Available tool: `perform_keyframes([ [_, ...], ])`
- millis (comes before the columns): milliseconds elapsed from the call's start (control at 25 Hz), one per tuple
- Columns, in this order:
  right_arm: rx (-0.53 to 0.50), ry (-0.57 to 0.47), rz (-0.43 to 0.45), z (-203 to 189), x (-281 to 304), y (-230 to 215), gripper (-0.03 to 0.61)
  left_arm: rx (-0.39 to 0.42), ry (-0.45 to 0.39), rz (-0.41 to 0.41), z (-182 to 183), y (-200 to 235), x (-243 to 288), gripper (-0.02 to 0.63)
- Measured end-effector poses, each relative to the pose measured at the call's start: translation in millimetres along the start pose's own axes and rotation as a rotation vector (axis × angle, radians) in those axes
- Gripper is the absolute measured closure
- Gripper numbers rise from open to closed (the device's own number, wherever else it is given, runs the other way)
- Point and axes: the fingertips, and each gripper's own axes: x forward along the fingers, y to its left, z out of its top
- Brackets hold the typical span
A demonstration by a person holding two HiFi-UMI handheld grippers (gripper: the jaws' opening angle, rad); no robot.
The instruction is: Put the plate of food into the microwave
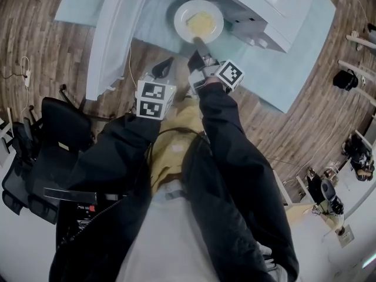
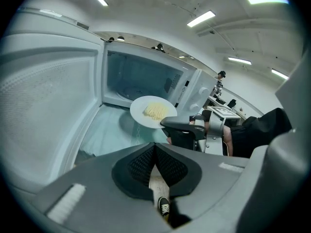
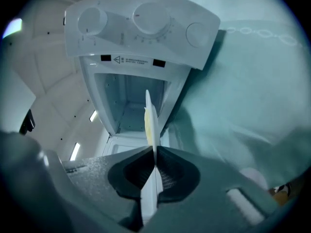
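Plate of food (image 1: 198, 21) hangs in the air just in front of the open microwave (image 1: 247, 4), above the pale cloth on the table (image 1: 294, 69), and is not yet inside the cavity. A heap of yellow food (image 1: 201, 22) lies in the middle of it. My right tongs (image 1: 197, 41) are clamped on the plate's near rim. In the right gripper view the white rim (image 3: 151, 125) stands edge-on, pinched between the two dark pads (image 3: 170, 171), with the microwave's dials and empty cavity (image 3: 141, 23) straight beyond. That view is turned on its side, so I hold these tongs rolled over, while the head view shows the plate lying flat. My right arm, in a dark sleeve, is stretched forward and the tongs point close to level at the opening.

My left tongs (image 1: 163, 68) sit nearer to my body, left of the right ones, tilted forward and down. Their jaws are closed together on nothing. In the left gripper view the pads meet at the tips (image 2: 154, 148), and a strip of floor and my shoe (image 2: 164, 208) show in the slit below. The microwave door (image 1: 114, 34) is swung wide open to my left.
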Motion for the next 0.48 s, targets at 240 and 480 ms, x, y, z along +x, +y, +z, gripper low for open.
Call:
perform_keyframes([
  [240, 0.022, -0.029, 0.024, 12.0, 39.4, 9.4, 0.568, -0.002, 0.007, 0.003, 2.1, 17.5, 2.6, 0.618],
  [480, 0.059, -0.076, 0.036, 27.8, 73.9, 15.1, 0.568, 0.003, 0.014, 0.011, -1.4, 30.9, 0.7, 0.618],
])
